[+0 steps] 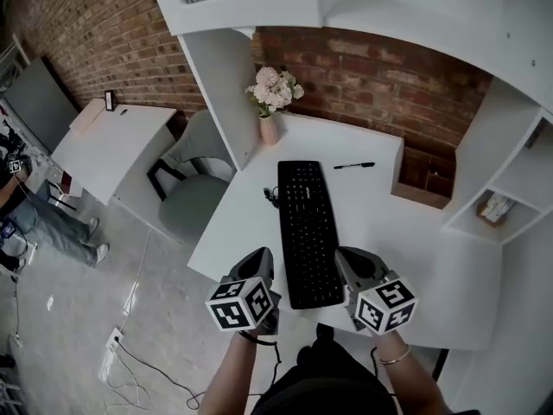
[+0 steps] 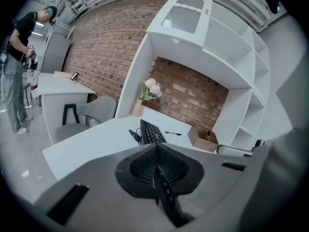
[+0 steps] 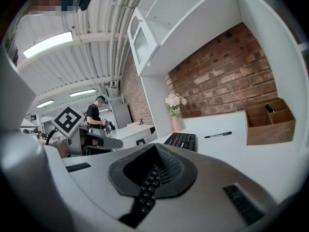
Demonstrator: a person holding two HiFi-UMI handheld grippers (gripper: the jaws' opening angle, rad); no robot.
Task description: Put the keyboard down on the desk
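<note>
Your left hand-held gripper (image 1: 263, 262) and right hand-held gripper (image 1: 349, 264) sit at the bottom middle of the head view, marker cubes (image 1: 242, 303) turned up toward you, one on each side of the near end of the keyboard (image 1: 308, 230). Each one is clamped on it: your left gripper view shows both ribbed pads (image 2: 138, 166) closed onto the keyboard's long edge, a row of keys running down the thin seam between them, and your right gripper view shows the same from the other side. You have the black keyboard running lengthwise away from you, from the bottom middle of the head view up toward the centre, over the white counter (image 1: 389, 232). Its near end reaches the counter's front edge; whether its underside touches the surface, you cannot tell from these views. A dark cable (image 1: 270, 196) is bunched just beside its far left corner. Above and right of the far end, apart from it, lies a black pen (image 1: 354, 165). A vase (image 1: 269, 130) of pale flowers stands at the upper middle, against a white upright panel with brick wall (image 1: 371, 67) behind. A wooden box (image 1: 423, 184) sits in the corner at the right, beyond the pen. Left of the counter, in the middle left of the frame, a grey chair (image 1: 186, 201) is tucked between it and a second white desk (image 1: 112, 145), and a person (image 1: 47, 221) stands at the far left edge.
</note>
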